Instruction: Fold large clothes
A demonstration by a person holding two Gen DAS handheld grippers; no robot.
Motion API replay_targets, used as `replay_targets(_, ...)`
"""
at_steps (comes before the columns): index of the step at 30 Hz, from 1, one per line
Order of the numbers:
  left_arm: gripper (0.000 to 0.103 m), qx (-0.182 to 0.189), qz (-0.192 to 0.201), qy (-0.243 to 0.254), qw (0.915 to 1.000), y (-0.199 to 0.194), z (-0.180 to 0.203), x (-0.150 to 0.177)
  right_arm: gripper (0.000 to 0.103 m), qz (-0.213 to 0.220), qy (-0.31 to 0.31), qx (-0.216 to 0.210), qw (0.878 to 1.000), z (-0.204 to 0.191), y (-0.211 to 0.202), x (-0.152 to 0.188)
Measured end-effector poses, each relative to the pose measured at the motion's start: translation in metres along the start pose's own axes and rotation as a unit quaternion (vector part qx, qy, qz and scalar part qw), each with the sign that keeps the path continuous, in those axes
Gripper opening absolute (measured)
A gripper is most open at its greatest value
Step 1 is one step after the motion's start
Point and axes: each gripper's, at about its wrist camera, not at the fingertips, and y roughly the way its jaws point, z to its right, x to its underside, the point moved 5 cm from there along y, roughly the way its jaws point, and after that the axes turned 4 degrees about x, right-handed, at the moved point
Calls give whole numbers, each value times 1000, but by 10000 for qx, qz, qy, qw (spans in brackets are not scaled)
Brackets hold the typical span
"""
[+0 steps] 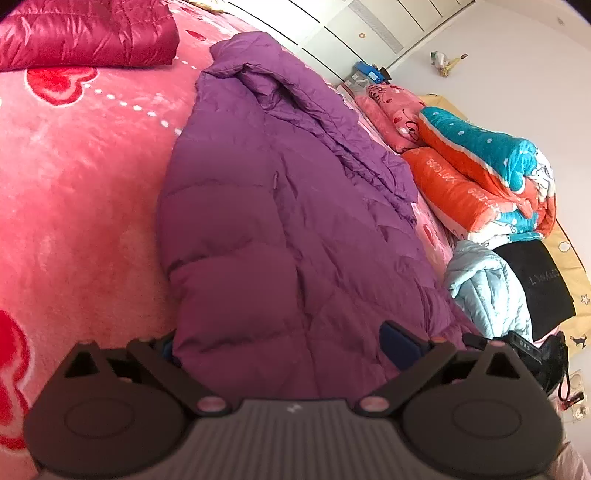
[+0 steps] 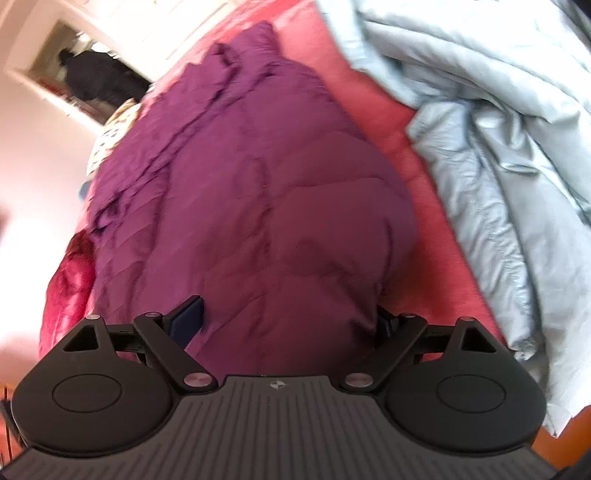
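The purple down jacket (image 1: pixel 280 206) was seen lying lengthwise on the pink bed cover (image 1: pixel 81 192), its hem nearest the cameras and its collar at the far end. One long side appeared already turned in, a crumpled flap resting along its right edge in the left wrist view. The left gripper (image 1: pixel 284 350) was held over the near hem with its jaws spread wide; the padded hem bulged between them, but no pinch was seen. The right gripper (image 2: pixel 291 321) was likewise set at the hem with its jaws wide apart and fabric between them; whether the pads pressed could not be told.

A red jacket (image 1: pixel 85 33) was noted folded at the far left, apparently finished. A pale blue jacket (image 2: pixel 498 155) lay crumpled to the right, untouched. The crosswise fold of the purple one was judged still to be done.
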Motion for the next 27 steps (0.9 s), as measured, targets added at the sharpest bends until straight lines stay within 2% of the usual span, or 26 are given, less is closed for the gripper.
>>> replay_targets(2,89,-2,5,-5,10000,1,1,1,103,-9,76,23,10000,0,3,1)
replay_targets(4,75,27,16,-86,10000,3,0,1,103,-16,83,52,10000,0,5,1)
replay_targets(9,55,110,10,-237,9997,6,0,1,103,105,-28,-56,9999,-5,1,-1)
replay_targets(14,42,145,43,-193,9997,6,9,0,68,466,-284,-335,9980,-16,-10,-5)
replay_targets(17,35,343,178,-230,9990,-1,15,-4,51,722,-445,-426,9955,-22,-20,-5)
replay_targets(24,29,838,473,-521,9940,-24,28,-14,37,1224,-619,-833,9870,-40,-45,1)
replay_targets(27,28,973,559,-459,9926,-37,34,-16,33,1380,-752,-939,9831,-47,-58,7)
